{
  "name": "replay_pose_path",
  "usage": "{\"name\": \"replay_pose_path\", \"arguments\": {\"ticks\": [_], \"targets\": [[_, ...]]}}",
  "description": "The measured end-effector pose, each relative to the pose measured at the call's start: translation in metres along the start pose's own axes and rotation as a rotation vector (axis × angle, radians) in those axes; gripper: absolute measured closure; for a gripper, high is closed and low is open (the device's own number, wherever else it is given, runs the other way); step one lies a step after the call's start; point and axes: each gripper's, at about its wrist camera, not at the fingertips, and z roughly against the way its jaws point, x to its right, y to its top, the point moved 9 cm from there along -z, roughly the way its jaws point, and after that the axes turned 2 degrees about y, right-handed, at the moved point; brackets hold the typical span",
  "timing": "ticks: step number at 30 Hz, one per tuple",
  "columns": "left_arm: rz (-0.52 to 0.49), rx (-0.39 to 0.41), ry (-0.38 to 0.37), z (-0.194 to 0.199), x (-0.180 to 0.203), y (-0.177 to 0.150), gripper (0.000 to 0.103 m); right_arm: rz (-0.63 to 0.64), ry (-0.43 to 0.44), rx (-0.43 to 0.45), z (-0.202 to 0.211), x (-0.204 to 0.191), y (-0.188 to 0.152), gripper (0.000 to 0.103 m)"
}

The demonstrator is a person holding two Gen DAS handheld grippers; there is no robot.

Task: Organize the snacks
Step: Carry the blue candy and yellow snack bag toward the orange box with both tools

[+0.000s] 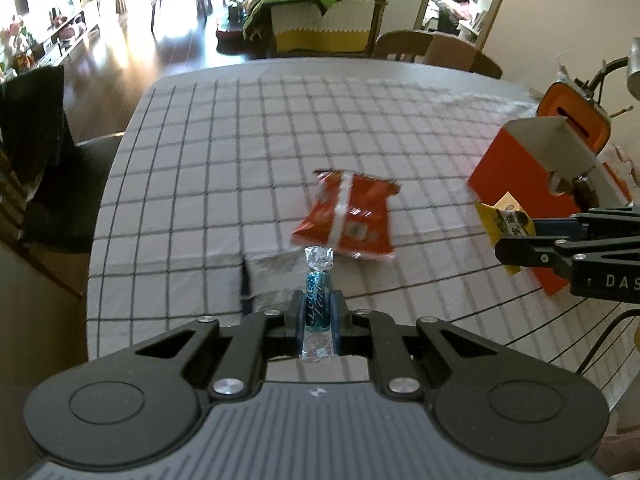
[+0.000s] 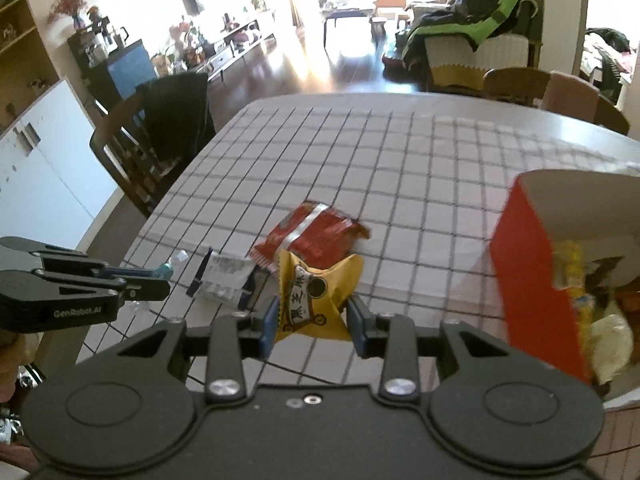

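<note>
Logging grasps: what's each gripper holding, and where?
Left gripper: blue candy, clamped mid-body. Right gripper: yellow snack packet, held by its lower sides.

Matte black left gripper point(image 1: 318, 312), blue-padded fingers point(image 2: 269, 322), silver screws, white "GenRobot.AI" lettering

A home's dining area: a table point(image 2: 400, 152) under a checked cloth, wooden chairs point(image 2: 516, 84), an open living room with a coffee table point(image 2: 348, 12) and a sideboard point(image 2: 236, 50)

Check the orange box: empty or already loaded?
Loaded. The orange box is open on top, and the right wrist view shows several wrapped snacks inside.
</note>
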Motion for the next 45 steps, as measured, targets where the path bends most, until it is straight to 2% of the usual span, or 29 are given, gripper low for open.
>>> {"name": "replay_pose_path", "arguments": {"ticks": [13, 25, 31, 34, 38, 45], "targets": [[-0.073, 0.061, -0.045, 0.012, 0.092, 0.042, 0.091, -0.026, -0.063, 0.073, 0.053, 0.072, 0.011, 0.068], [-0.154, 0.089, -0.081, 0.003, 0.179, 0.071, 0.091, -0.056, -0.127, 0.104, 0.082, 0.140, 0.006, 0.068], [-0.195, 0.085, -0.090, -0.014, 0.218, 0.080, 0.091, -0.088, -0.164, 0.097, 0.090, 0.180, -0.001, 0.068], [-0.182, 0.052, -0.096, -0.025, 0.222, 0.082, 0.091, -0.108, -0.164, 0.094, 0.094, 0.200, -0.003, 0.068], [-0.161, -0.064, -0.094, -0.055, 0.217, 0.069, 0.091, -0.105, -0.126, 0.086, 0.094, 0.207, -0.010, 0.068], [-0.082, -0.193, -0.173, -0.091, 0.218, 0.035, 0.090, -0.129, -0.102, 0.066, 0.090, 0.217, -0.020, 0.067]]}}
